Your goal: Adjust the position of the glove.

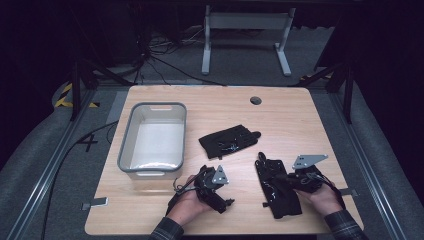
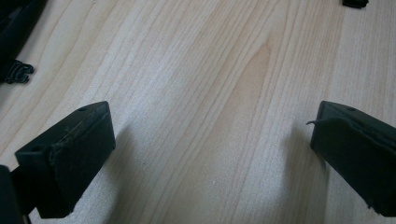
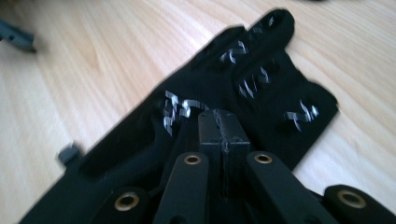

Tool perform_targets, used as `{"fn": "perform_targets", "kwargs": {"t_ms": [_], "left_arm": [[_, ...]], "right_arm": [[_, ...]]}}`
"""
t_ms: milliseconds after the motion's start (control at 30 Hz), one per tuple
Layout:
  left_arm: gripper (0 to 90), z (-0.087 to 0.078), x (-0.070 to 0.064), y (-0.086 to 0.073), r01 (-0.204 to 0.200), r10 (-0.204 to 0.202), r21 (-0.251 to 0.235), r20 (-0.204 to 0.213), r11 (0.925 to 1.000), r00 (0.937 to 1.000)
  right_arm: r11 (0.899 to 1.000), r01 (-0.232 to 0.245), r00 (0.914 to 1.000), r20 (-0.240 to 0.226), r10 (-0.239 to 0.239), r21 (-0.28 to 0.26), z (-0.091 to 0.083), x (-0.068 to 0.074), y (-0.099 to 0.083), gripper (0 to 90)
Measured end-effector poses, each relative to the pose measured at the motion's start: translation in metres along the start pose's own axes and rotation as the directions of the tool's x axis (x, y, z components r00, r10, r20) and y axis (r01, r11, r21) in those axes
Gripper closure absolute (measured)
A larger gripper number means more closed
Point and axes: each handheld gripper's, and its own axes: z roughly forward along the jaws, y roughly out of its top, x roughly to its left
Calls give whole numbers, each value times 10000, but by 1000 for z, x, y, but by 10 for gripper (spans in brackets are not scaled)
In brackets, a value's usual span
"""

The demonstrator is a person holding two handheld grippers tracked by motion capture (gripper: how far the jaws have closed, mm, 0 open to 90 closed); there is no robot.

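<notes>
Two black gloves lie on the wooden table point(image 1: 280, 115). One glove point(image 1: 230, 141) rests at the centre. The nearer glove point(image 1: 276, 195) lies at the front right, and my right gripper point(image 1: 281, 179) sits on top of it. In the right gripper view the jaws point(image 3: 223, 122) are pressed together on this glove point(image 3: 261, 79), which has silver marks on its back; fabric seems pinched at the tips. My left gripper point(image 1: 227, 202) rests near the front edge, pointing right. Its jaws point(image 2: 212, 135) stand wide apart over bare wood, with a glove edge point(image 2: 14, 28) at the upper left.
A grey plastic bin point(image 1: 152, 141) stands on the left part of the table, with nothing in it. A round cable hole point(image 1: 256, 100) is at the back. Small grey tabs sit at the front left point(image 1: 99, 202) and right point(image 1: 350, 192) edges.
</notes>
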Motion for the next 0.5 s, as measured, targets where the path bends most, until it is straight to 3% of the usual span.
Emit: {"fn": "perform_targets", "kwargs": {"t_ms": [133,300,500], "left_arm": [[1,0,0,0,1,-1,1,-2,10000,10000],[1,0,0,0,-1,1,-2,-1,10000,10000],[1,0,0,0,-4,4,0,3,10000,10000]], "right_arm": [[10000,-27,10000,-75,27,79,-10,3,-12,900],[9992,-47,9995,-321,60,399,-11,10,-24,900],[9991,127,9980,-622,-102,394,-11,23,-26,900]]}}
